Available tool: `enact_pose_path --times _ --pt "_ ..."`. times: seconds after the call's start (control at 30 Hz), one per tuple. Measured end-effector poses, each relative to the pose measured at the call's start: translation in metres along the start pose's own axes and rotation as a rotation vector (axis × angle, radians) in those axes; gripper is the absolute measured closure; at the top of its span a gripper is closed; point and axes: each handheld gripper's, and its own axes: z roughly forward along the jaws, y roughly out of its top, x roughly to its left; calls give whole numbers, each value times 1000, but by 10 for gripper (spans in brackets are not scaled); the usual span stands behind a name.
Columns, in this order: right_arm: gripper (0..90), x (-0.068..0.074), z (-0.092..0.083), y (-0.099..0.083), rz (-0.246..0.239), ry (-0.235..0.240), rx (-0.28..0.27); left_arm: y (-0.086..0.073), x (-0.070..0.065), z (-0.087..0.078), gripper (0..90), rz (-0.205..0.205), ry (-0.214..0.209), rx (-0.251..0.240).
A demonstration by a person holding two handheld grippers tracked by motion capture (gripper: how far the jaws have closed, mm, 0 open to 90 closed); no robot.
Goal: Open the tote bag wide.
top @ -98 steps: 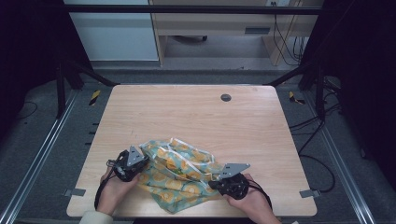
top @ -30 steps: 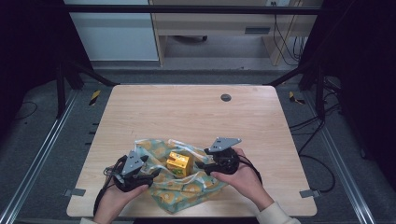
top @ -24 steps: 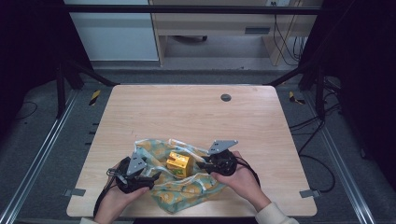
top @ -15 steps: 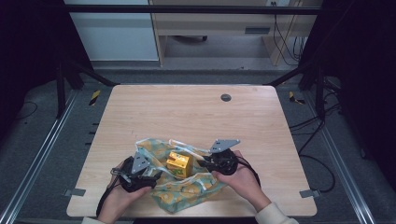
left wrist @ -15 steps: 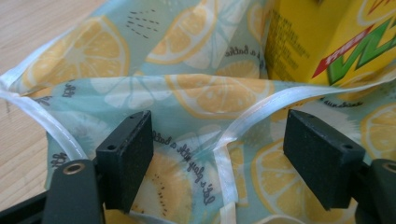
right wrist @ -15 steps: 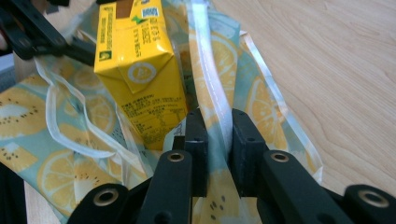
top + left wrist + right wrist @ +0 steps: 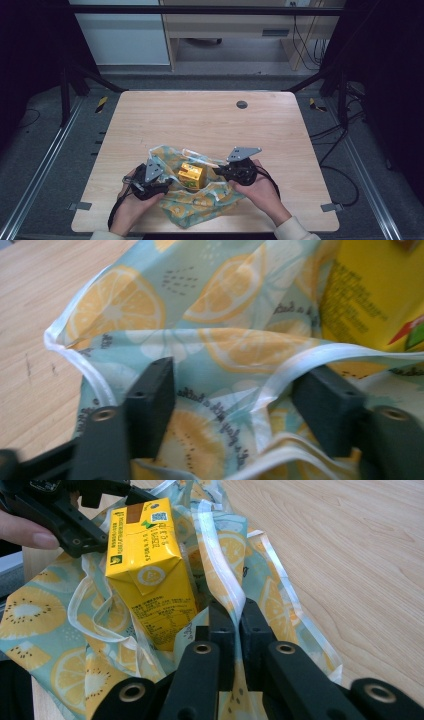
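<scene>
A lemon-print bag (image 7: 200, 206) lies crumpled near the table's front edge, with a yellow drink carton (image 7: 191, 175) standing in its mouth. My right gripper (image 7: 218, 172) is to the right of the carton. In the right gripper view the gripper (image 7: 232, 614) has just closed and is shut on the bag's white-trimmed rim (image 7: 220, 575), beside the carton (image 7: 145, 565). My left gripper (image 7: 168, 187) is at the bag's left side. In the left gripper view its jaws (image 7: 235, 390) have just been closing and stand apart, with bag cloth (image 7: 225, 300) and a white rim strip loosely between them.
The wooden table (image 7: 200, 115) has a small round grommet (image 7: 242, 104) at the far middle. Both hands sit close to the front edge. A dark floor with metal rails surrounds the table, and a cabinet stands behind it.
Since the oldest frame the yellow carton has appeared upright in the bag's mouth and the right gripper has moved farther from the front edge. Over the last second the left gripper edged slightly toward the bag.
</scene>
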Motion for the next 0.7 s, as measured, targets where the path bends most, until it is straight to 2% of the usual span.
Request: enact_pose_path --times 0.03,0.07,0.1,0.13,0.17,0.2,0.23,0.3,0.33,0.37,0.4,0.43,0.57,0.7 --pt "879 0 0 0 1 -2 -2 0 -1 0 412 3 -5 -7" --pt "885 0 -1 0 4 -1 -5 1 -3 1 503 7 -6 -16" --pt "885 0 -1 0 4 -1 -5 1 -3 1 503 16 -12 -11" --pt "888 0 -1 1 4 -2 -10 2 -4 2 576 25 -10 -7" --pt "888 0 -1 1 4 -2 -10 2 -5 2 576 30 -12 -11" --pt "890 0 -1 1 5 -1 -13 3 -6 2 668 42 -9 -7" --pt "890 0 -1 1 5 -1 -13 4 -6 2 668 37 -11 -16" --pt "894 0 -2 1 2 0 -19 5 -6 -1 792 28 -19 -35" --pt "894 0 -3 1 2 -1 -23 5 -6 -1 822 28 -19 -35" --pt "895 0 -3 2 5 -2 -25 6 -5 -3 847 17 -31 -38" --pt "895 0 -3 2 5 -2 -25 6 -4 -4 847 -22 -46 -60" --pt "895 1 -4 3 5 -3 -28 6 -3 -7 864 -44 -58 -74" --pt "895 3 -9 5 6 -8 -44 5 -6 -18 894 -47 -81 -94" --pt "895 3 -19 8 7 -16 -62 1 -17 -38 897 -27 -122 -113"
